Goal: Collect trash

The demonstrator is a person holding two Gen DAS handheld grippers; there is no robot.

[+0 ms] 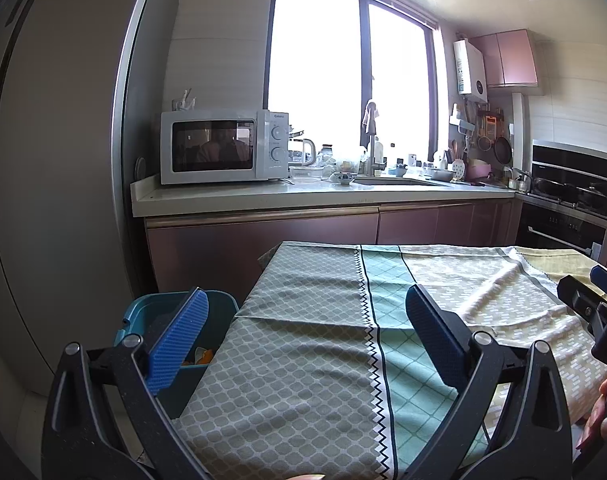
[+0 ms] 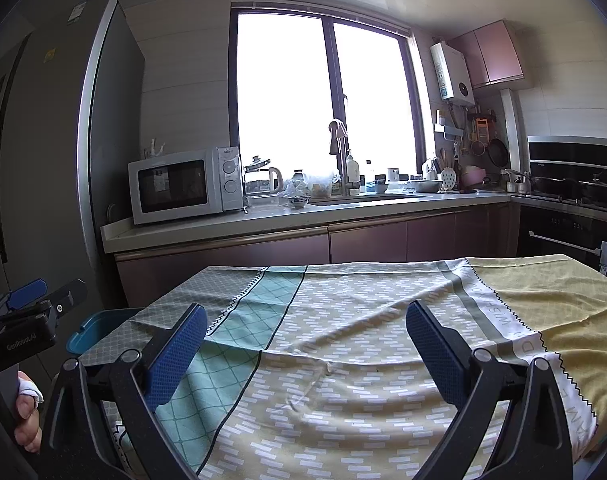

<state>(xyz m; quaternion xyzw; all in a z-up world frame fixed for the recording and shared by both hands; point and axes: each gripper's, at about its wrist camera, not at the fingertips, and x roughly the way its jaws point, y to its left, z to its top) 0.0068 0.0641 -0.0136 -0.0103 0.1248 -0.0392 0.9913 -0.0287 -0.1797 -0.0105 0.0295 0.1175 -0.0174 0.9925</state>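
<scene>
Tablecloth (image 2: 363, 360) is woven cloth, matt, creased and a bit rumpled, printed in grey, teal and yellow panels. Both grippers have dimpled blue rubbery-looking pads (image 1: 179, 336) on matt black plastic arms that look faintly speckled, with small shiny metal pivot pins. The teal bin (image 1: 143, 312) beside the table looks like smooth plastic with a soft sheen. Fridge (image 1: 63, 160) is brushed grey metal, satin. Microwave (image 2: 183, 186) is off-white with a glossy dark door. Worktop (image 2: 263, 220) is smooth and pale, stone-like. Cabinet fronts (image 2: 367, 240) are glossy mauve.
</scene>
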